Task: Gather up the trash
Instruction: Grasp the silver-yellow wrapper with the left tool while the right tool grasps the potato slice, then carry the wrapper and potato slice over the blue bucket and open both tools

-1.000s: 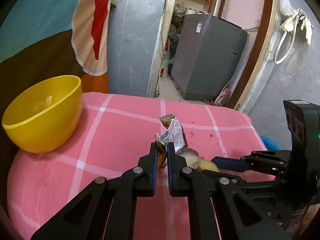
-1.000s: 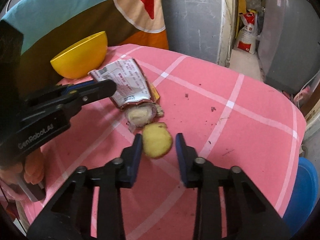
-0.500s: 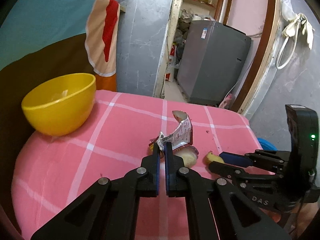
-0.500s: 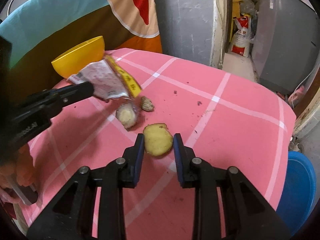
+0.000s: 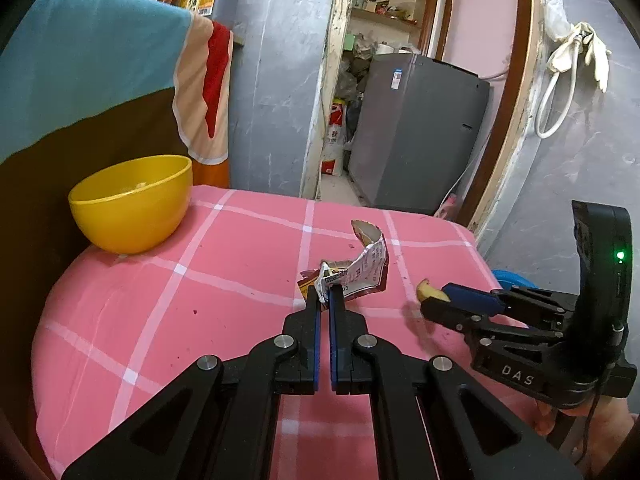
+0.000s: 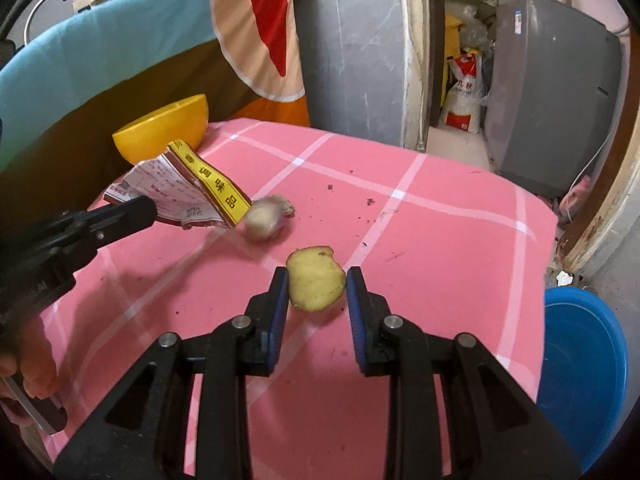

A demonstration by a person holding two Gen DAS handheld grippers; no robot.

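My left gripper (image 5: 325, 294) is shut on a crumpled snack wrapper (image 5: 360, 268) and holds it above the pink checked tablecloth (image 5: 200, 288); the wrapper (image 6: 180, 192) also shows at the left of the right wrist view. My right gripper (image 6: 317, 280) is shut on a yellow potato slice (image 6: 316, 283), held just above the cloth; in the left wrist view the slice (image 5: 428, 291) peeks from the right gripper's fingertips. A brownish vegetable scrap (image 6: 266, 218) lies on the cloth beside the wrapper's yellow edge.
A yellow bowl (image 5: 132, 202) stands at the table's far left corner. A blue basin (image 6: 580, 372) sits on the floor to the right of the table. A grey appliance (image 5: 416, 132) stands beyond the far edge. A striped cloth (image 5: 80, 80) hangs at the left.
Both grippers have risen: the left lifted the wrapper off the scraps, and the right closed on the potato slice and raised it slightly.
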